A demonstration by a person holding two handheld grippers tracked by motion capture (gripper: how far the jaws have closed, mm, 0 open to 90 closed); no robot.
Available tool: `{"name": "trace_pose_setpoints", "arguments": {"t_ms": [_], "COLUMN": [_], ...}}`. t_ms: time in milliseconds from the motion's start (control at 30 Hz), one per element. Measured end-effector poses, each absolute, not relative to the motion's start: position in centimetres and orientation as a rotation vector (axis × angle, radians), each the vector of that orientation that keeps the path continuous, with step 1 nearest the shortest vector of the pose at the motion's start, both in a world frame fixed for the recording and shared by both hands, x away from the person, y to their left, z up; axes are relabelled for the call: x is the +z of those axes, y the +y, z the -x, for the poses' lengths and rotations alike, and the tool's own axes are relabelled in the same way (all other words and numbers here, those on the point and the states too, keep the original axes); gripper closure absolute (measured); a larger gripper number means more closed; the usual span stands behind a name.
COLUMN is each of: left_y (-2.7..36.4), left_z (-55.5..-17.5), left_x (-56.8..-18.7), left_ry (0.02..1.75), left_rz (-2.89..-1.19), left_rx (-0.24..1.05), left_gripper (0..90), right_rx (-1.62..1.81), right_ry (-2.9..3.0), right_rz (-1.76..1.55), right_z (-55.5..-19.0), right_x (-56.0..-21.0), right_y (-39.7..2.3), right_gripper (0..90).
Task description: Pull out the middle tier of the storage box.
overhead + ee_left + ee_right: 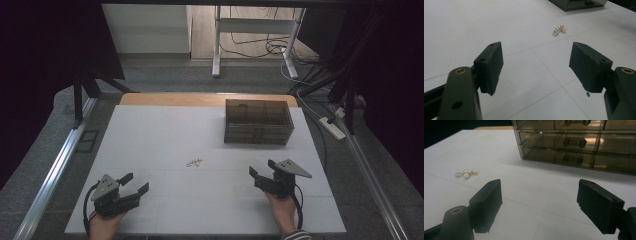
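A small gold-coloured piece of jewellery with a pale bead (194, 162) (558, 30) (466, 174) lies on the white table (165, 130), between and a little ahead of both grippers. A smoky see-through drawer box (258, 121) (579, 142) stands at the back right with its drawers closed. My left gripper (134, 182) (536, 67) rests near the front left edge, open, nothing between its jaws. My right gripper (263, 169) (539, 205) sits at the front right, open and empty, aimed toward the box.
A wooden strip (200, 99) runs along the table's far edge. Metal rails (55, 170) flank the table. Beyond it stand desk legs (216, 50) and loose cables (270, 47) on the floor, with a power strip (332, 127) to the right.
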State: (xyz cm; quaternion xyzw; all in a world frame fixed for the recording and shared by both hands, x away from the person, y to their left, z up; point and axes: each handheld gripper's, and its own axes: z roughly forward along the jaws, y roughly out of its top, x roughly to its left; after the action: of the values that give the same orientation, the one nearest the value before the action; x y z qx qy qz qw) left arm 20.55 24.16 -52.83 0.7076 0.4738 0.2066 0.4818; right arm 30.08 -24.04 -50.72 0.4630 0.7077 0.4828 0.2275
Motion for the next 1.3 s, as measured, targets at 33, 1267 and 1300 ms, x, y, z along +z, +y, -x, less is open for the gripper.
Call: {"name": "trace_pose_setpoints", "arguments": {"t_ms": [33,1267,1300], "left_y": [24.2,24.0,24.0], "left_z": [-20.6,-20.6,-20.6], "left_x": [-52.8,-52.8,-52.8], "left_ry": [1.155,1.15,1.151], "left_rz": [-1.725,-1.74,-1.739], "left_rx": [0.503,0.504,0.505], "left_gripper": [27.9,27.0,27.0], "right_rx": [1.317,1.052,1.048], "right_ry": [1.953,2.158,2.161], "right_rz": [-1.285,-1.504,-1.508], "right_z": [-30.3,-37.4,-37.5], "right_x": [-50.7,-47.7,-47.6], "right_y": [-24.1,-24.4,-24.4], "right_gripper": [21.1,26.4,26.5]}}
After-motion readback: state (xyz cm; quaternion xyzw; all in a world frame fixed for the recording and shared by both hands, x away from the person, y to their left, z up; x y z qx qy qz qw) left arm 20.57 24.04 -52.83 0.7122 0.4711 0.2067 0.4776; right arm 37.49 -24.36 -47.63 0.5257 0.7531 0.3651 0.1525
